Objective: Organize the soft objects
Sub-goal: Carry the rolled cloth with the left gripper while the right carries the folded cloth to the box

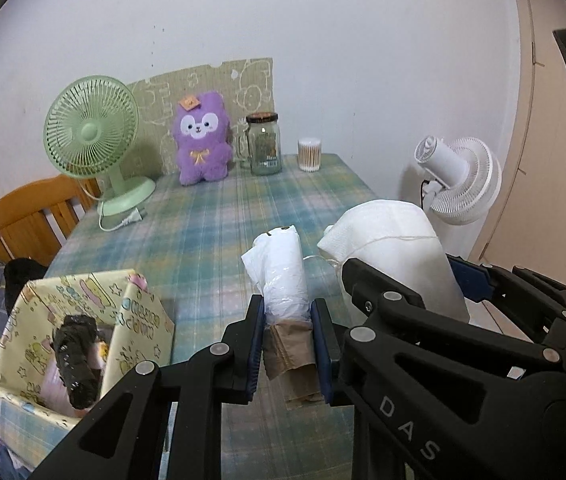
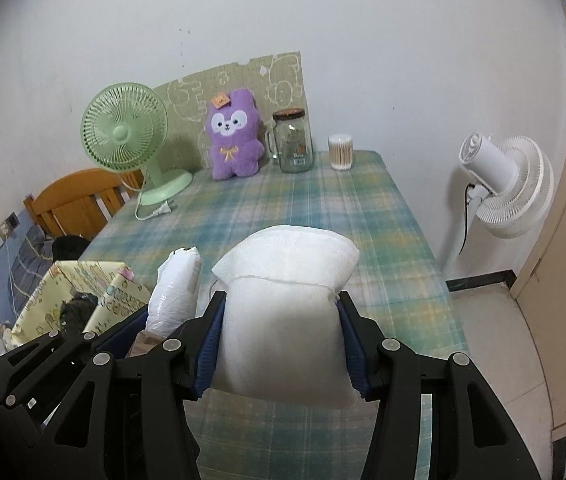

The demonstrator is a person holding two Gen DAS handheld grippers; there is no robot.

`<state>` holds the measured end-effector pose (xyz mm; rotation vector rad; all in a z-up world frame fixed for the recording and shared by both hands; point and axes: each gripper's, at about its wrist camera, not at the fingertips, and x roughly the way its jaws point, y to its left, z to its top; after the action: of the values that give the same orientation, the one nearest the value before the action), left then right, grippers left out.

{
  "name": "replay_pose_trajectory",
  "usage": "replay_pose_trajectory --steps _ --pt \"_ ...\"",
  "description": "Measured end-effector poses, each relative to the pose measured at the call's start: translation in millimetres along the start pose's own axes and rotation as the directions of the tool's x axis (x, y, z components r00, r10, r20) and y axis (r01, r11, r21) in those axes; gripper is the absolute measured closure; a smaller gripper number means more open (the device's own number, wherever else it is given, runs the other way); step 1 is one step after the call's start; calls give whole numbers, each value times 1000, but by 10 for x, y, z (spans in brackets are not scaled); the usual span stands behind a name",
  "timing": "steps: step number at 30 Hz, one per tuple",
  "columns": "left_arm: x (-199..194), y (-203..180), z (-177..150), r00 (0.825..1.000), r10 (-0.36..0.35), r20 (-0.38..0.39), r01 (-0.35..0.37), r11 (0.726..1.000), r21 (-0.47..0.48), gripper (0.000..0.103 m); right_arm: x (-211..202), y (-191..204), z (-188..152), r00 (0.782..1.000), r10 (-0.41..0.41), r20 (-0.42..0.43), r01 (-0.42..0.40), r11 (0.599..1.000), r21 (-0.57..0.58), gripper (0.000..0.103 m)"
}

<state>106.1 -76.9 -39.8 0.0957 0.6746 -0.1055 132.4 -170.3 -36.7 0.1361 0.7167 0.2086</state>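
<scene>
— Left hand-held gripper (image 1: 287, 344): status?
— Clenched on roll of white plastic bags (image 1: 279, 272). Blue pads (image 1: 257, 344) pressed against lower end of roll, at brown paper band. Roll tilted, upper end pointing away from camera, held clear above plaid bench (image 1: 203, 216).

— Right hand-held gripper (image 2: 281, 344)?
— Grasping white foam bundle (image 2: 283, 312). Pads squeezing both sides, foam bulging above jaws. Thin string tied around bundle just above grip line. Bundle also held above bench surface, just beside roll; touching or apart, cannot tell.

— Position of both relative to each other?
— Side by side, roll to left, bundle to right. Right gripper visible in left wrist view (image 1: 403, 280), left gripper in right wrist view (image 2: 139, 328).

— Container?
— Yellow patterned box (image 1: 83, 320) at near left corner of bench, lined with cartoon print. Contains dark rolled item (image 1: 77, 360), lying tilted inside. Pale item underneath, too hidden to identify.

— Remaining items on bench?
— All along far edge, against wall. Green desk fan (image 2: 123, 136) at left, plug lying loose on cloth. Purple plush toy (image 2: 235, 136) upright beside it. Glass jar with handle (image 2: 293, 140) next, then cotton swab tub (image 2: 341, 152).

— Off bench?
— White standing fan (image 2: 503, 188) on floor at right. Wooden chair (image 1: 31, 212) at left.
</scene>
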Motion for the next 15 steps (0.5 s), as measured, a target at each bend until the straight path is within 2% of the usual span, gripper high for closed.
replay_pose_trajectory --steps 15 --pt "-250 140 181 998 -9 55 9 1000 0 81 -253 171 203 998 1 63 -1 1000 5 47"
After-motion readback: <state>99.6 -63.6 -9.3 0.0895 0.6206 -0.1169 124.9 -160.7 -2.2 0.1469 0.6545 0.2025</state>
